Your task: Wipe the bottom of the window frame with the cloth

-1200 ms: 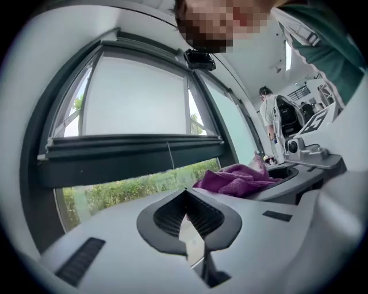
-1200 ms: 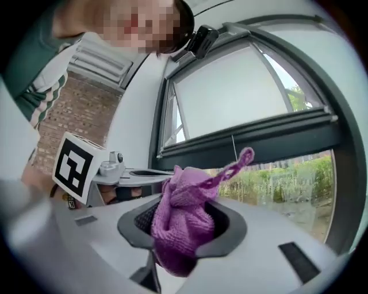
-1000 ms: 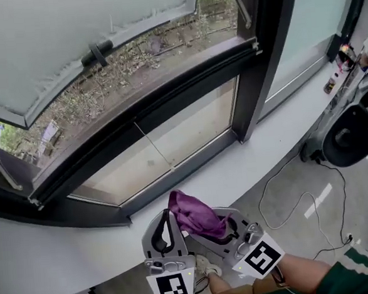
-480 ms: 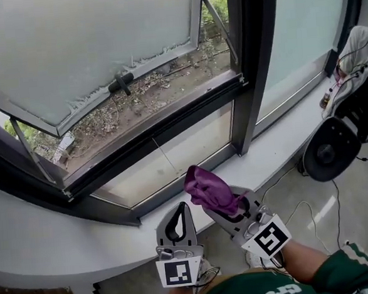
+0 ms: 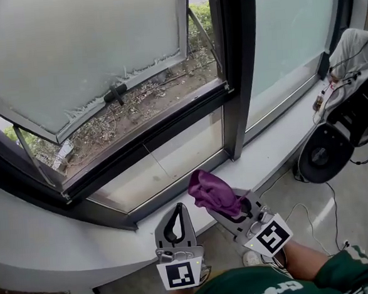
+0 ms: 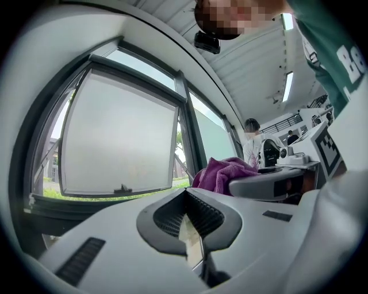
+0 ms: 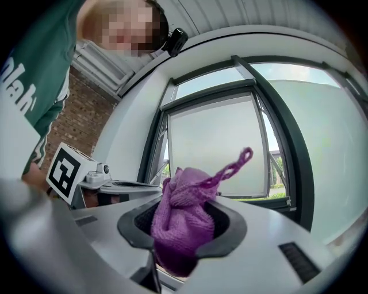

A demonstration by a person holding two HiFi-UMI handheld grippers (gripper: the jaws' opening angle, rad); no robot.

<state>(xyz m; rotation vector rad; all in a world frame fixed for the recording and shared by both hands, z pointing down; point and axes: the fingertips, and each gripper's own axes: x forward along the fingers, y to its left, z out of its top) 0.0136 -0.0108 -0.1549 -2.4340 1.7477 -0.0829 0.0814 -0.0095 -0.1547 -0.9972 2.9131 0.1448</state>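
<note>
A purple cloth point(image 5: 213, 192) is bunched between the jaws of my right gripper point(image 5: 221, 205), which is shut on it, just over the white sill point(image 5: 65, 246). In the right gripper view the cloth point(image 7: 183, 218) fills the jaws, with a loop sticking up. My left gripper point(image 5: 176, 218) hangs beside it on the left, shut and empty; its pads point(image 6: 198, 215) meet with nothing between them. The dark bottom rail of the window frame point(image 5: 152, 142) runs across ahead of both grippers, under the sash point(image 5: 89, 49), which is tilted open outwards.
A dark upright post point(image 5: 234, 70) divides the open window from a fixed pane on the right. A round black fan point(image 5: 323, 155) stands on the floor at the right, with a cable point(image 5: 307, 207) trailing. A seated person point(image 5: 356, 43) is at the far right.
The view has swung, so the window sits further left and higher. The right gripper with the cloth has shifted a little right. The two grippers stay side by side.
</note>
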